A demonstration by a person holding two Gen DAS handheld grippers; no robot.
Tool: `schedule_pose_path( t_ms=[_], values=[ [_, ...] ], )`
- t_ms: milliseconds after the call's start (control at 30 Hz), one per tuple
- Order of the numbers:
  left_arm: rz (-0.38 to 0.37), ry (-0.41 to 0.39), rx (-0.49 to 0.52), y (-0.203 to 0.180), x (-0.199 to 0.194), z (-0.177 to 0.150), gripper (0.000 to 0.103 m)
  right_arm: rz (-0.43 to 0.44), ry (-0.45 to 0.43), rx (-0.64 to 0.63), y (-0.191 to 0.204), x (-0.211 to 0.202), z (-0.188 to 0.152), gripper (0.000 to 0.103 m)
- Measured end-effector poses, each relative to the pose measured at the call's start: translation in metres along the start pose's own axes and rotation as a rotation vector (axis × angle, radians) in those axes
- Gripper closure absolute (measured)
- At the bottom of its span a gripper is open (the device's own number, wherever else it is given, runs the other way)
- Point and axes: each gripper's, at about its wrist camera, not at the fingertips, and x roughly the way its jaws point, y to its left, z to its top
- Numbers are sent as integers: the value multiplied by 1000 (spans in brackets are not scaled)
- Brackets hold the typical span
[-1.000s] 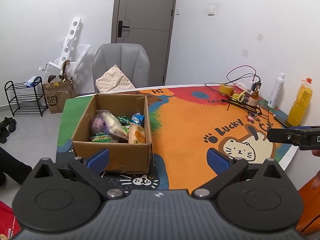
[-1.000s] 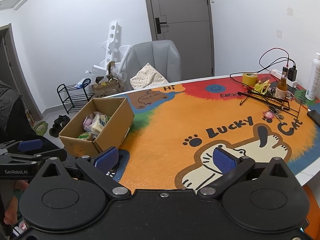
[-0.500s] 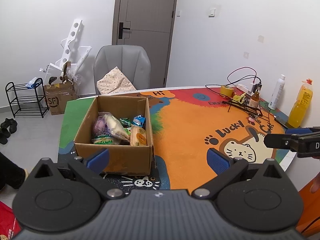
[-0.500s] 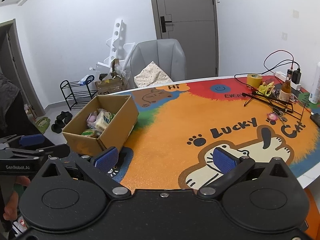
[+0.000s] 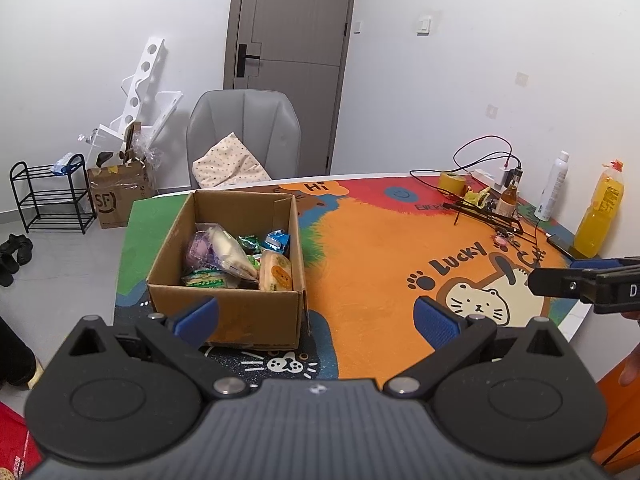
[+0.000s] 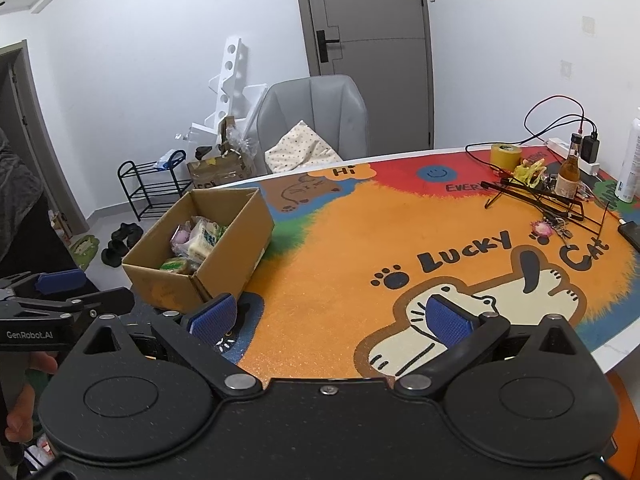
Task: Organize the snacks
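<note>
Snacks (image 5: pixel 236 256) unmoved in box (image 5: pixel 224 312); both grippers wide open, empty, slightly raised since.

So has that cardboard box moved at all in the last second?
No. The box sits on the same patch of the mat, its near edge still just behind the little white cat face; only the camera shifted slightly.

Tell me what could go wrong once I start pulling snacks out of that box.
The cardboard box sits near the table's front-left edge, so a tug might slide it off. The snack packets overlap, so lifting one may drag out others. Both tools, left and right, are open and empty.
</note>
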Motion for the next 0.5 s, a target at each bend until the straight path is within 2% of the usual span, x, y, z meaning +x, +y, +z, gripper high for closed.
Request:
schedule_pose_path(
  t_ms=[500],
  values=[
    [2,-1,-1,-1,-2,1,0,0,-1,2,0,-1,-1,0]
  ],
)
